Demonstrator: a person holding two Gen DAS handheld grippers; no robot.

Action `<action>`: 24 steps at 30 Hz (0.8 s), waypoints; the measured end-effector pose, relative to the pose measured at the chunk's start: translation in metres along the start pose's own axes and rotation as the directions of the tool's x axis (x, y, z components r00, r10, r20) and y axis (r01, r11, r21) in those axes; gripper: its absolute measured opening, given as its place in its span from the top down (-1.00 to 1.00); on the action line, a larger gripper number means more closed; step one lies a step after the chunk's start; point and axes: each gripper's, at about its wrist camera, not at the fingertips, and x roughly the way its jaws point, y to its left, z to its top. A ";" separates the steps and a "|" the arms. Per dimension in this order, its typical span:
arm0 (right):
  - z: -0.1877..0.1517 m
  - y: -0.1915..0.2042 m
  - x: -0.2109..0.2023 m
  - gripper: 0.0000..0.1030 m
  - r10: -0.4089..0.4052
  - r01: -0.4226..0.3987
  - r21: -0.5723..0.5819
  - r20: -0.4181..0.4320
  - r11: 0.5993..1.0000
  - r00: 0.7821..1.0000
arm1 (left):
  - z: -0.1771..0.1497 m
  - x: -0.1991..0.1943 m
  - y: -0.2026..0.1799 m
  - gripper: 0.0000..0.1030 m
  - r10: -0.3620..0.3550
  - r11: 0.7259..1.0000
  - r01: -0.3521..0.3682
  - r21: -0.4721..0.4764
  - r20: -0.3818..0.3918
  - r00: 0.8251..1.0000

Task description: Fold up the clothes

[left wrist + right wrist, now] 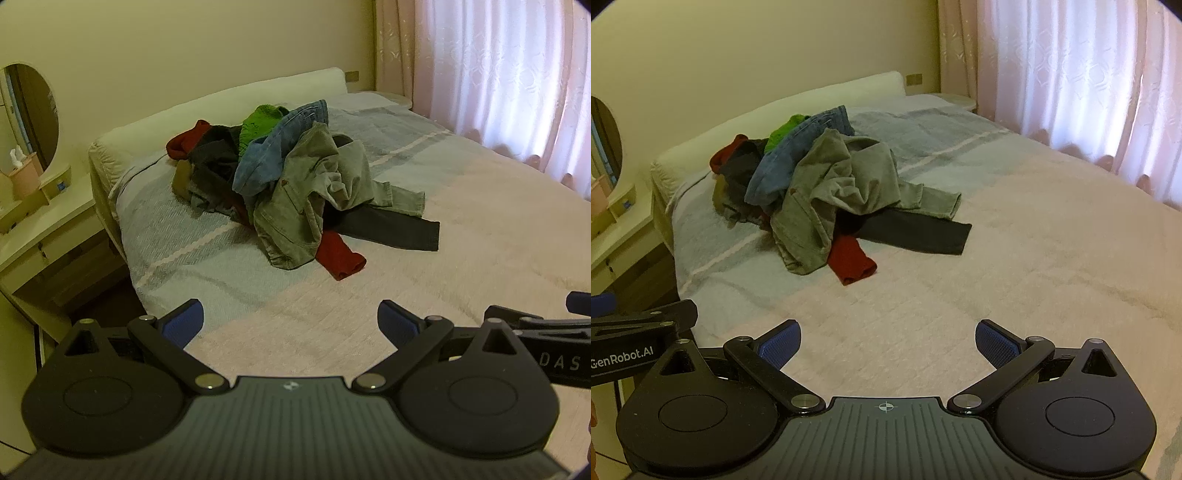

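A pile of clothes (291,177) lies on the bed near the headboard; it also shows in the right wrist view (827,184). On top are grey-green trousers (314,192), with blue jeans (273,155), a green knit (262,122), a red garment (340,258) and dark trousers (391,225) around and under them. My left gripper (290,321) is open and empty, held above the near part of the bed, well short of the pile. My right gripper (888,341) is open and empty beside it, also short of the pile.
The bed cover (1015,258) is pink near me and grey-blue by the white headboard (229,99). A dressing table (44,229) with an oval mirror stands left of the bed. Pink curtains (1089,74) hang at the right.
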 end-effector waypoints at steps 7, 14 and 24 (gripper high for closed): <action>0.000 0.008 0.000 -1.00 0.008 -0.008 0.008 0.010 1.000 1.000 | 0.000 0.000 0.000 -0.93 -0.001 1.000 0.001 -0.006 0.012 1.000; 0.002 0.015 0.005 -1.00 0.009 -0.009 -0.002 0.014 1.000 1.000 | 0.002 0.000 0.008 -0.93 0.008 0.999 -0.008 -0.031 -0.003 1.000; 0.006 0.012 0.000 -1.00 0.012 -0.011 -0.015 0.017 1.000 1.000 | -0.003 0.009 0.011 -0.93 0.002 0.999 -0.003 -0.042 -0.011 1.000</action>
